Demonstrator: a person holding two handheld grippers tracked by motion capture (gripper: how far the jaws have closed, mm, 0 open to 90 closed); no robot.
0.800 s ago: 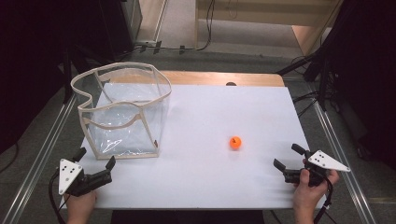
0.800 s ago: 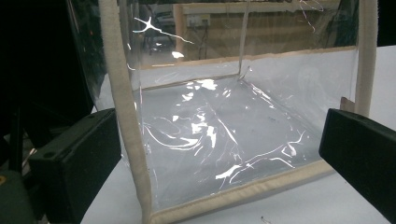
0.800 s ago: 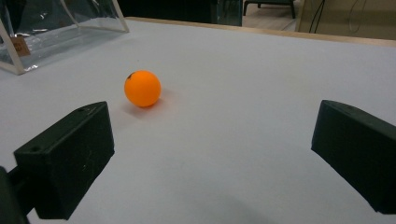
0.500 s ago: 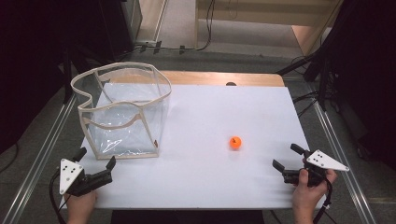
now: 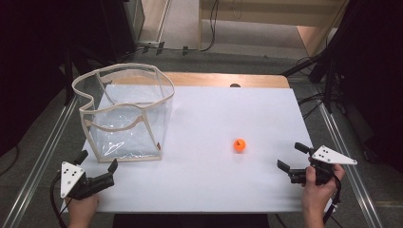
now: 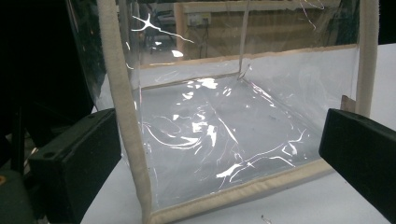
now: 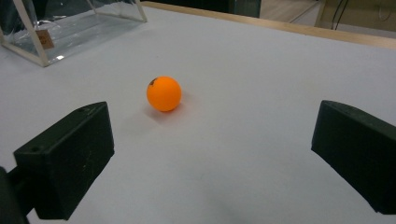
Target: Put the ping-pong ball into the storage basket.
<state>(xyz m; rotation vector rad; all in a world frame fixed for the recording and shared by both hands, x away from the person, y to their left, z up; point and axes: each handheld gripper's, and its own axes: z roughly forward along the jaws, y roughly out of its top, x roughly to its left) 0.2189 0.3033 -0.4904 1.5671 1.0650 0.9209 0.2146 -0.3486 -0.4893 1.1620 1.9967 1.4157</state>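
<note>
Orange ball (image 5: 239, 145) sits on the white worktop (image 5: 214, 118), right of the middle and a bit toward the near edge. But first, the far left. The left claw (image 5: 97, 160) rests by the near left corner, held by a hand (image 5: 81, 209) that comes in from the near edge. Its jaws are spread wide with nothing between them, and they point at the clear bag (image 5: 124, 114). The left gripper view shows the bag's see-through wall (image 6: 224, 140) and cream edging just in front of the two black jaws, not touching them. The bag stands upright and open at the top, on the left side of the worktop. Next comes the ball, well apart from the bag. In the right gripper view the ball (image 7: 163, 93) lies ahead of the spread jaws, closer to the left one. The right claw (image 5: 291, 156) is near the right edge, toward the near right corner, held by the other hand (image 5: 321, 187). Its jaws are wide apart and hold nothing.
</note>
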